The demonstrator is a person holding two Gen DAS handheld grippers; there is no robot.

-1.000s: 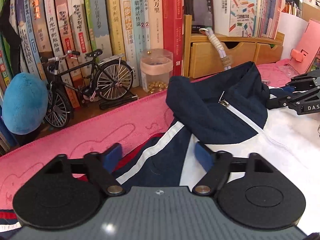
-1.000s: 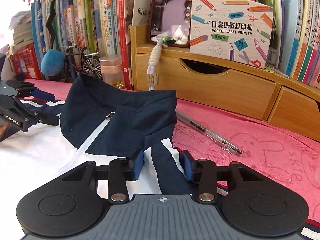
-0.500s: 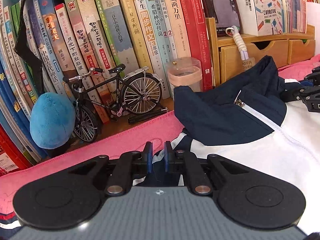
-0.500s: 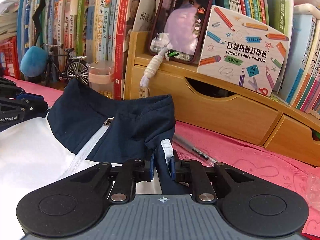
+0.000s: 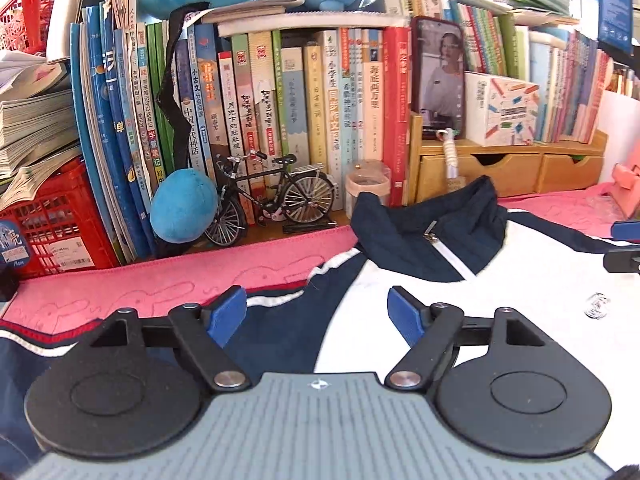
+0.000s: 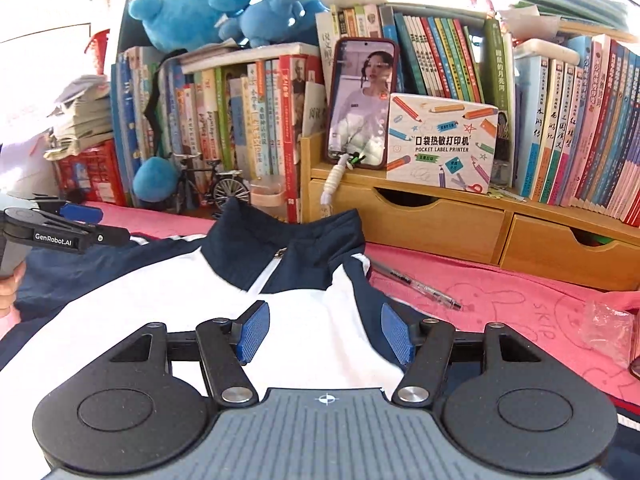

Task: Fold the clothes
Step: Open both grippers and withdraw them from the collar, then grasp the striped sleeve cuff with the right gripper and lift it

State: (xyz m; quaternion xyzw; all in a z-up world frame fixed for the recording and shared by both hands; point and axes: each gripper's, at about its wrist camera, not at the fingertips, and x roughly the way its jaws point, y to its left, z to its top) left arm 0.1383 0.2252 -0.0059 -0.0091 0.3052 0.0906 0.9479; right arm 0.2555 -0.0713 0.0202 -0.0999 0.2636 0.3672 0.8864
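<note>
- The left gripper (image 5: 316,312) hangs over the jacket (image 5: 400,280) with its blue pads (image 5: 226,312) spread wide; its jaws have just been opening, and nothing is pinched between them.
- Under and ahead of that gripper lies the jacket's navy shoulder with a white and red stripe, and white cloth to its right.
- The right gripper (image 6: 324,332) also stands wide over the jacket (image 6: 200,300), its jaws just opened, with no cloth gripped by its pads (image 6: 252,330).
- Below its jaws is the white chest panel; the navy sleeve edge runs under the right-hand pad.
- The jacket lies flat on a pink towel (image 6: 520,312), zip closed, with its navy collar (image 6: 288,248) standing ahead of both grippers.
- To the right of the right gripper, a pen (image 6: 416,282) lies on the towel just beside the jacket's shoulder.
- Further right, a crumpled clear wrapper (image 6: 608,320) lies on the towel.
- Beyond the collar stand wooden drawers (image 6: 440,224), with a phone (image 6: 362,104) and a printer box (image 6: 442,144) on top.
- Ahead of the left gripper, past the towel (image 5: 200,276), a model bicycle (image 5: 272,200) and a blue plush ball (image 5: 184,204) stand before a row of books (image 5: 280,100).
- In the right wrist view, the left gripper (image 6: 80,220) shows at the far left edge, held by a hand (image 6: 10,288).
</note>
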